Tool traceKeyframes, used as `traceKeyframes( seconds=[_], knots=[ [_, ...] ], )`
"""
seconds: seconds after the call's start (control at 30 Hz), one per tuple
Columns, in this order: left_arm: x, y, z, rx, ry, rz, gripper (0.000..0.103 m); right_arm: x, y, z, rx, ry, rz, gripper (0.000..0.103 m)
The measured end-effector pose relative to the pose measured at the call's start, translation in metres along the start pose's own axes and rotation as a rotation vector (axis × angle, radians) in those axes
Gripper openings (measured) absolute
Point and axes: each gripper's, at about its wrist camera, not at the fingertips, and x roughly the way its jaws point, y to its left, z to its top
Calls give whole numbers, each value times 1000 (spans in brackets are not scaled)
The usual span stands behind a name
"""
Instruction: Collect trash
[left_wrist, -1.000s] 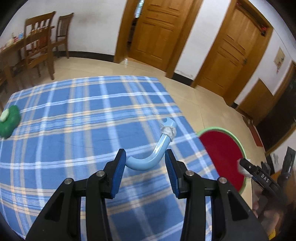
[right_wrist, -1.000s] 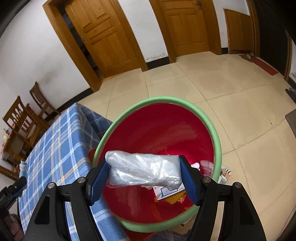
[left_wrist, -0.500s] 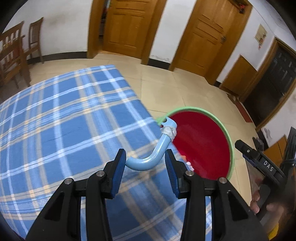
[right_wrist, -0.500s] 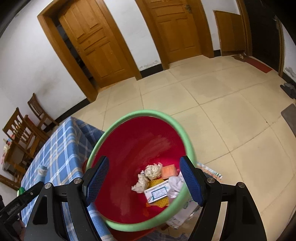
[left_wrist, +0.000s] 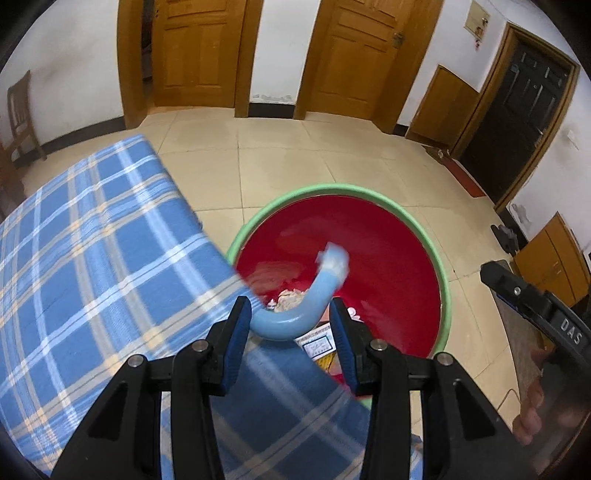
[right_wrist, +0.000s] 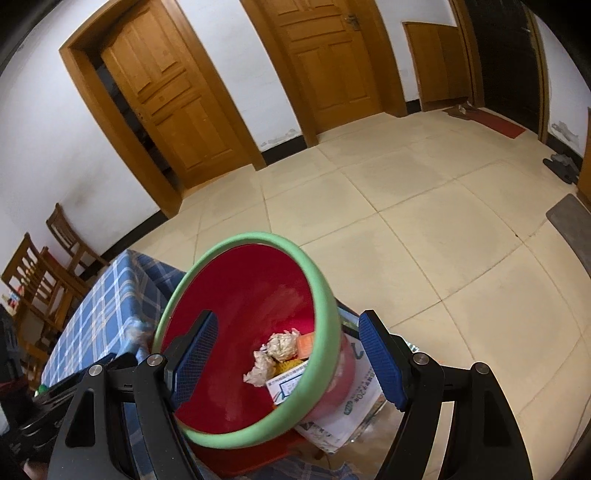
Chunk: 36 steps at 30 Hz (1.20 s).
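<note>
My left gripper (left_wrist: 291, 325) is shut on a curved light-blue plastic tube (left_wrist: 312, 299), whose white-wrapped tip hangs over the red bin (left_wrist: 399, 258) with its green rim. Crumpled paper and a printed card lie at the bin's bottom. In the right wrist view my right gripper (right_wrist: 288, 358) stands open with nothing between its blue pads, just above the same red bin (right_wrist: 258, 295); crumpled paper (right_wrist: 280, 345) and an orange piece lie inside. The right gripper's black body (left_wrist: 535, 314) shows at the right edge of the left wrist view.
A table with a blue plaid cloth (left_wrist: 92, 258) stands left of the bin, its edge touching the rim. A white printed bag (right_wrist: 347, 402) lies under the bin. Wooden chairs (right_wrist: 44, 273) stand at the far left; wooden doors (left_wrist: 199, 51) line the far wall across tiled floor.
The left gripper carried the blue tube from above the table rightward to over the bin. The right gripper let go of the clear plastic bag, and stands empty, drawn back from the bin.
</note>
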Motion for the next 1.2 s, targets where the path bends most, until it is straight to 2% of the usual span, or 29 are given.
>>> traceKeyframes(
  seconds=[0.07,0.13,0.57,0.87,1.03,1.2],
  knots=[
    [2,-3,2,1,4,-7,44,-1,-5,0,8,-2,-4,79],
    [2,-4,3,-9,5,-9,51,-1,-8,0,13,-2,-5,79],
    [-26,19,0,-90,-34,32,51,-12,-1,-5,-3,-4,25,79],
    [-69,51,-20,-185,-81,119,57,-31,36,-15,-79,-15,82,79],
    [-94,65,-34,-224,-121,175,68,-43,63,-26,-145,-16,127,79],
    [-120,77,-52,-253,-156,222,70,-56,88,-39,-210,-16,162,79]
  ],
)
